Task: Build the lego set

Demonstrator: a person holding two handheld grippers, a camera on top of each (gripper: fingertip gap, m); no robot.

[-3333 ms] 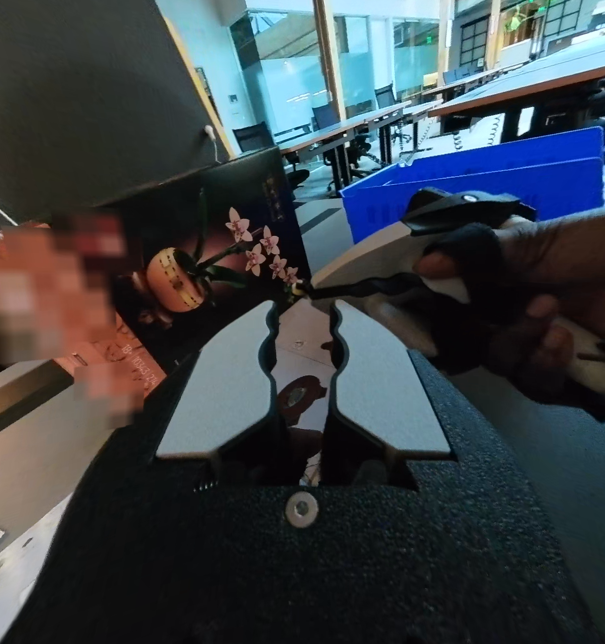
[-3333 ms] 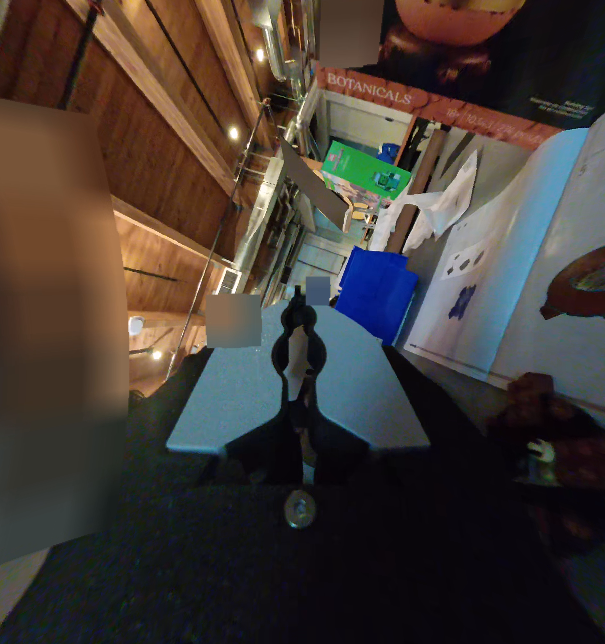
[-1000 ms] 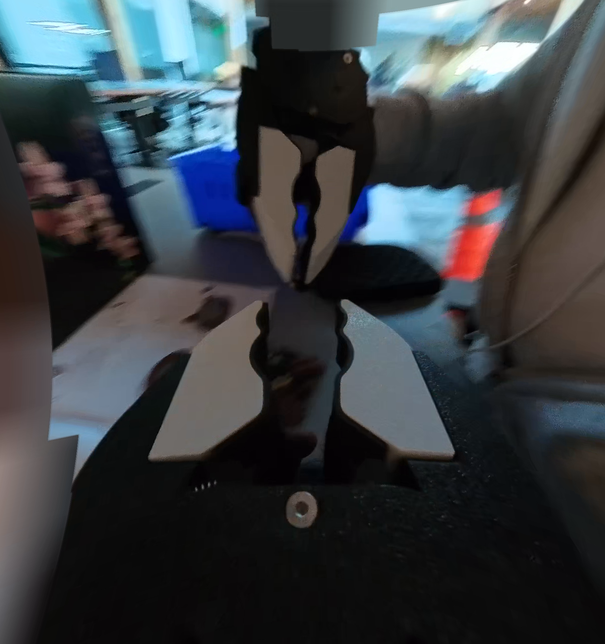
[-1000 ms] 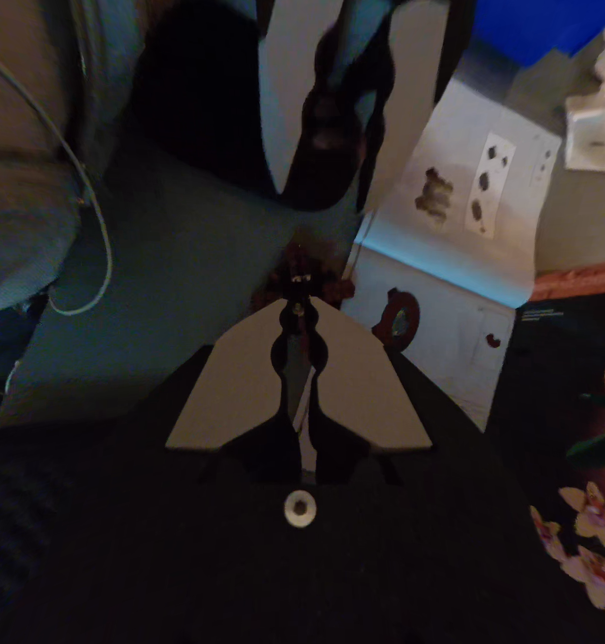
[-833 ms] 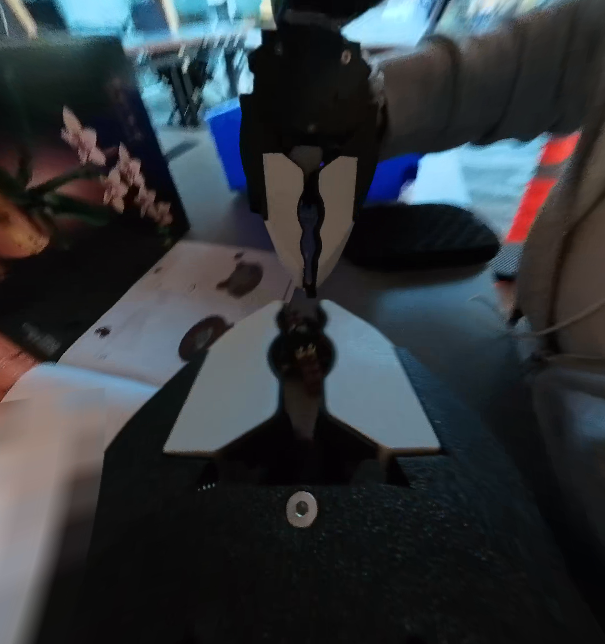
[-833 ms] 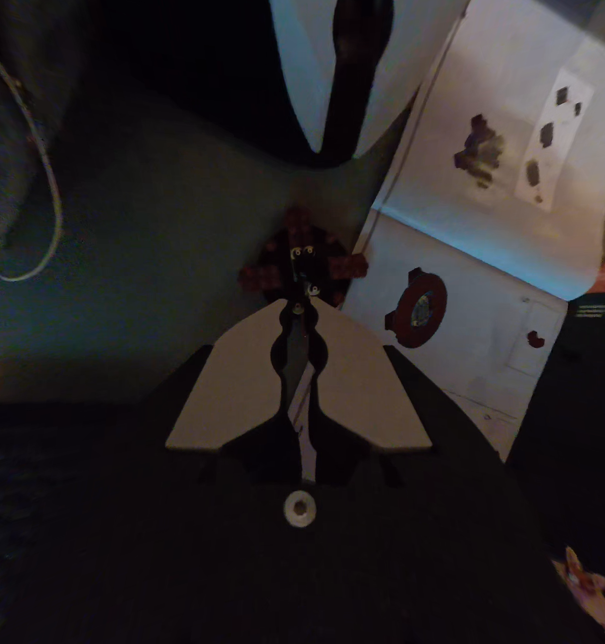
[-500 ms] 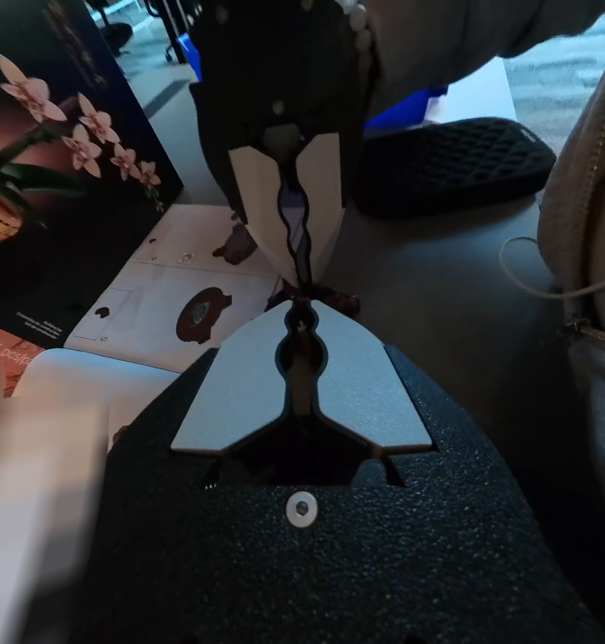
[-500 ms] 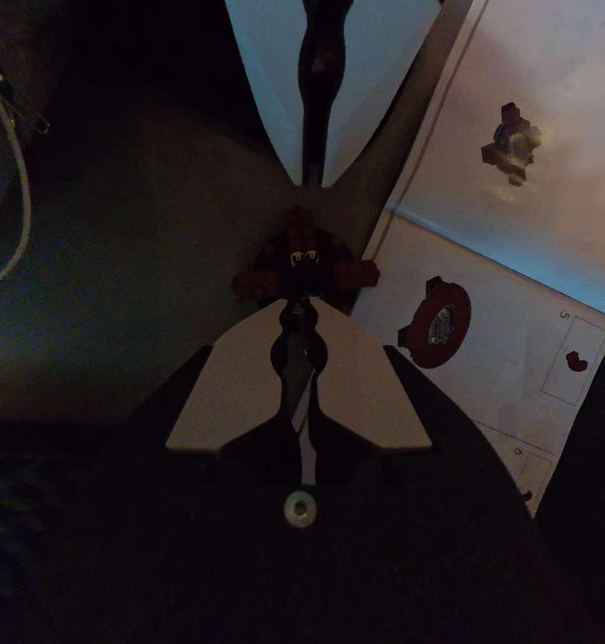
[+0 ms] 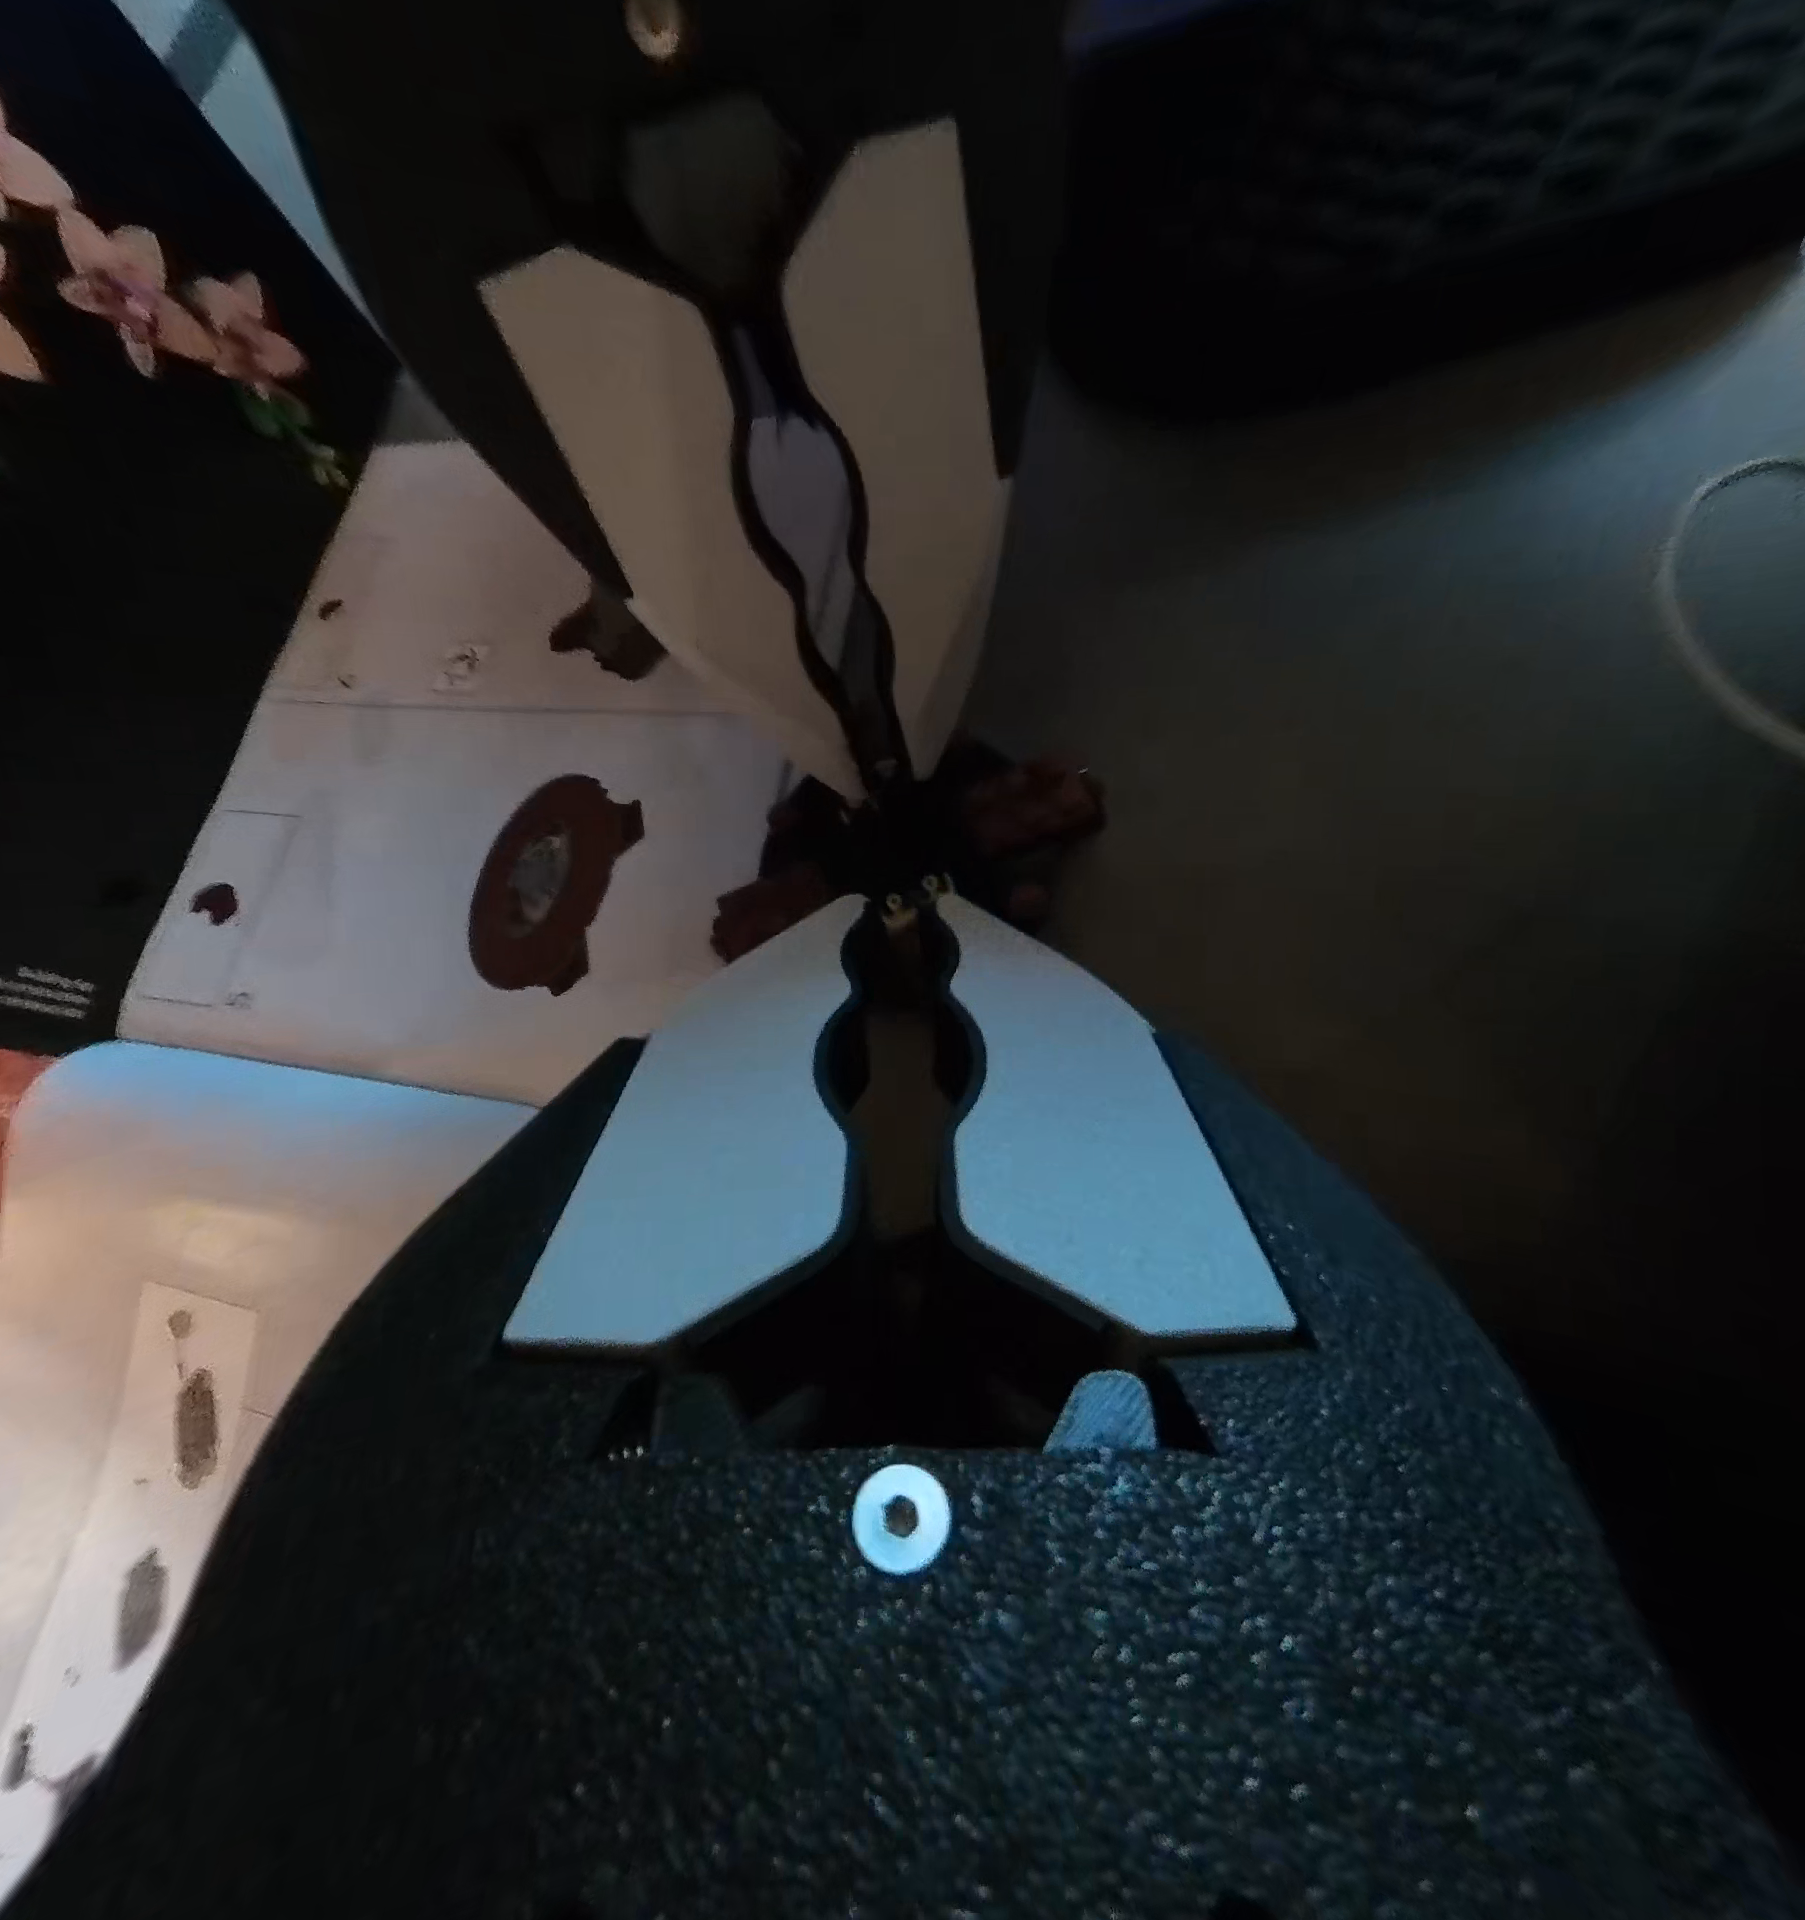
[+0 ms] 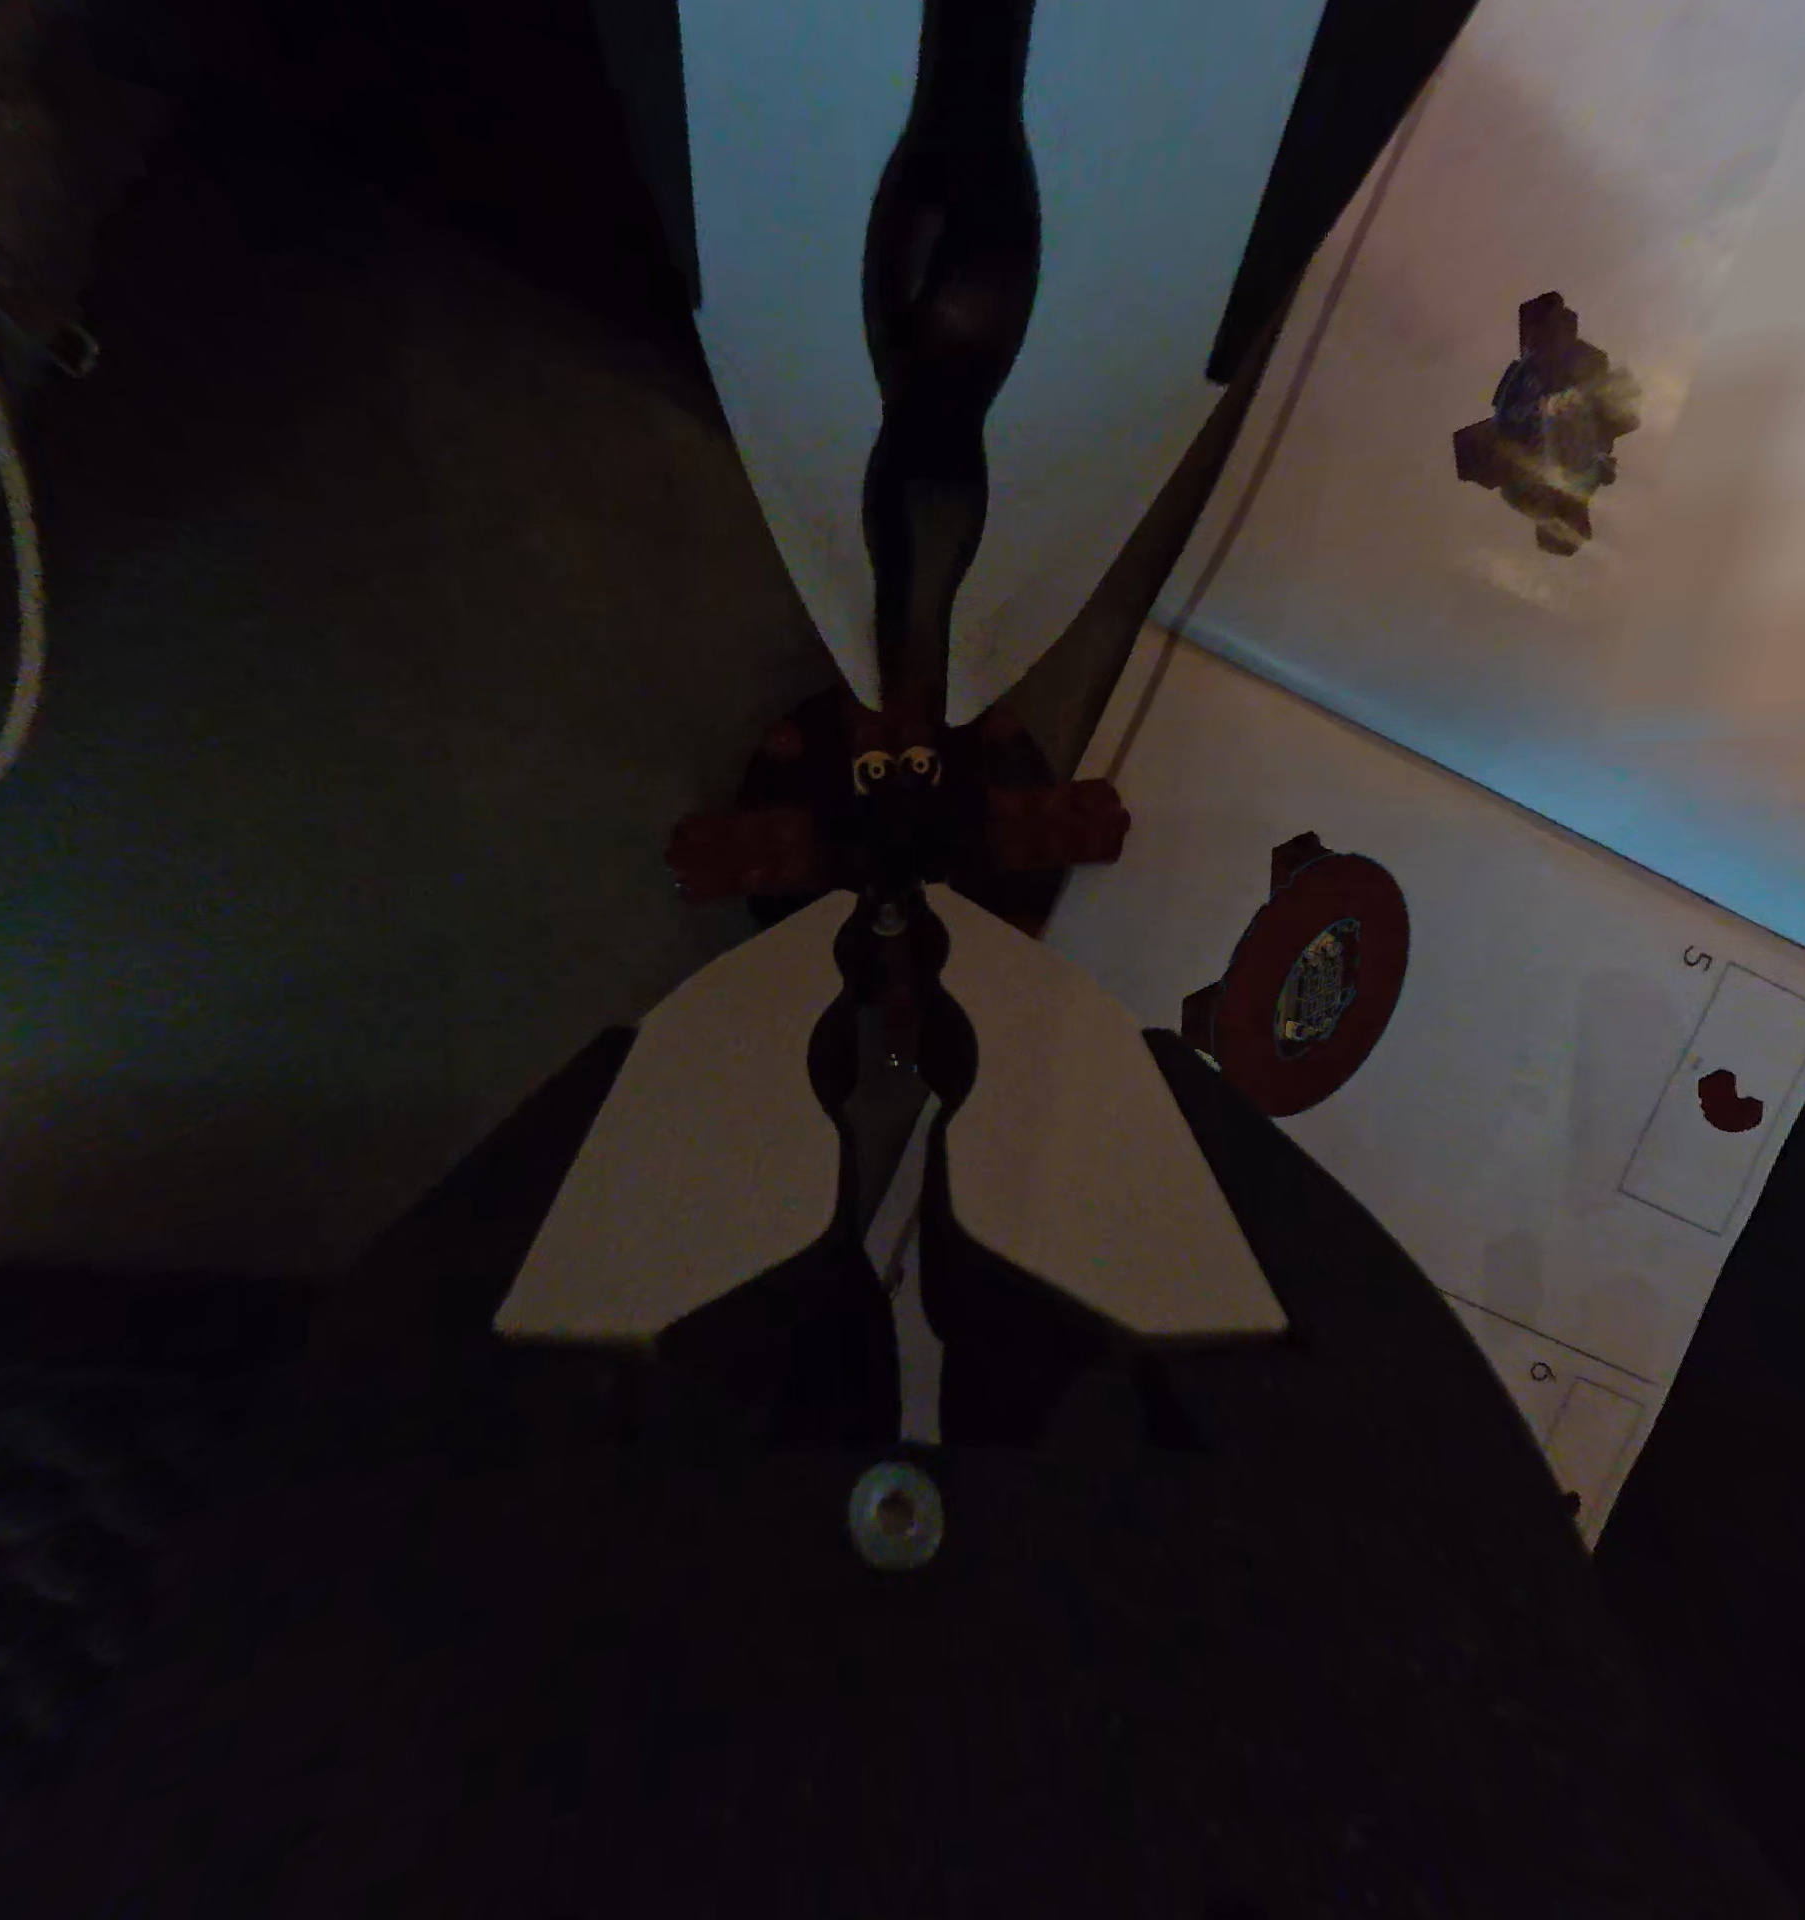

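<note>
A dark red brick assembly (image 9: 1028, 805) lies on the grey table (image 9: 1397, 727), beside an open instruction booklet (image 9: 378, 831). My two grippers meet tip to tip just above it. My right gripper (image 10: 890, 914) is shut on a thin black piece (image 10: 893, 831) whose far end carries two small yellow-ringed studs. It also shows in the left wrist view (image 9: 882, 774), coming down from above. My left gripper (image 9: 903, 904) is closed on the studded end of that black piece (image 9: 887, 842). It also shows in the right wrist view (image 10: 906, 717). The assembly (image 10: 1059, 821) sits right under the piece.
A dark box with an orchid picture (image 9: 98, 520) stands at the left behind the booklet (image 10: 1500, 831). A black mesh pad (image 9: 1449, 156) lies at the back right. A white cord (image 9: 1708, 644) hangs at the right, near a person's clothing. The tips of both grippers are at nearly the same place.
Both grippers have come down to the brick assembly and met tip to tip. My left gripper's jaws, open a second ago, have closed at the studded end. My right gripper stayed shut on the black piece.
</note>
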